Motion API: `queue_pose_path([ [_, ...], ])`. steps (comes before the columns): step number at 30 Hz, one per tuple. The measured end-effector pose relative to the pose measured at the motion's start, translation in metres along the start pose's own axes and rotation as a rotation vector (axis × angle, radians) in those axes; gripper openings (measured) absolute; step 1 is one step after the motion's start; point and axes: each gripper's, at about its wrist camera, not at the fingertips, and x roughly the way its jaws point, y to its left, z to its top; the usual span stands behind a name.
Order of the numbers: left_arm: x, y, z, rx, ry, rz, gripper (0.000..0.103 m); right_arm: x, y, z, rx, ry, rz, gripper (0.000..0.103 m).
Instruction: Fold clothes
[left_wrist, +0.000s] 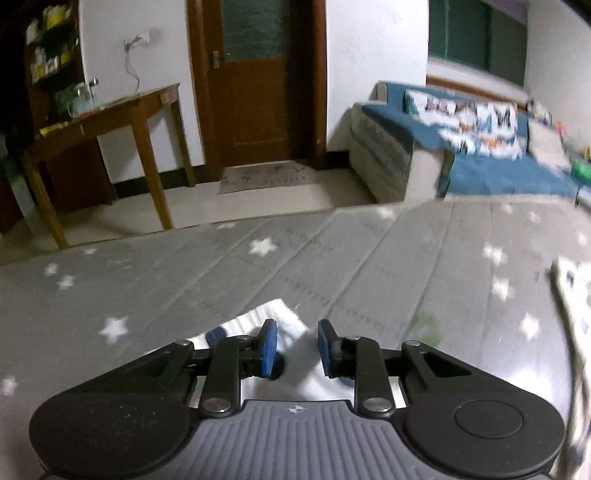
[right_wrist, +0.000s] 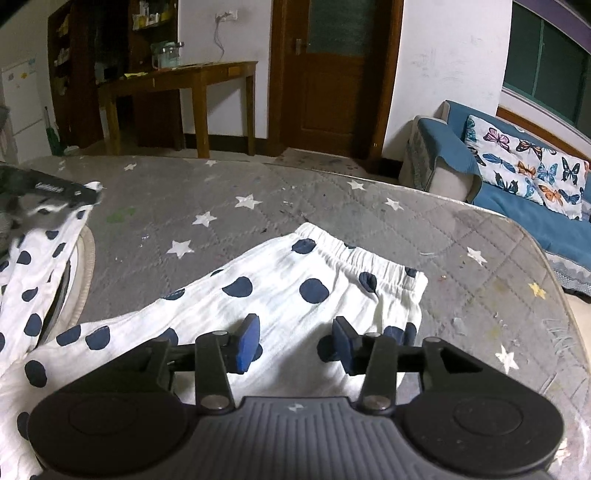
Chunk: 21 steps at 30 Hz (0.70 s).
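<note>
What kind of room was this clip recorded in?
Most likely a home living room: a blue-covered sofa with a butterfly cushion, a wooden side table by a wooden door, and a grey star-patterned mat under the polka-dot pants.

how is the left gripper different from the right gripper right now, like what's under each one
The left gripper hangs over a corner of the white polka-dot pants, mostly grey star mat ahead. The right gripper sits over the waistband end, cloth filling its view. The left view is blurred, the right sharp. Both are open, gripping nothing.
</note>
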Motion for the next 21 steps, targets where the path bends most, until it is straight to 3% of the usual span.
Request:
queue_pose_path([
  [5,0.004,-0.012,0.000,-0.030,-0.052,-0.023,0.034,-0.001,-0.001,-0.001,-0.005,-0.014,-0.004,0.047],
  [11,-0.038,-0.009,-0.005,0.009,-0.076,-0.047,0.038,-0.030,0.000,-0.010,-0.002,-0.019,0.018,0.048],
  [21,-0.121,-0.034,-0.091,0.184,-0.006,-0.108,0.038,-0.092,0.036,-0.059,-0.038,-0.009,0.097,0.045],
])
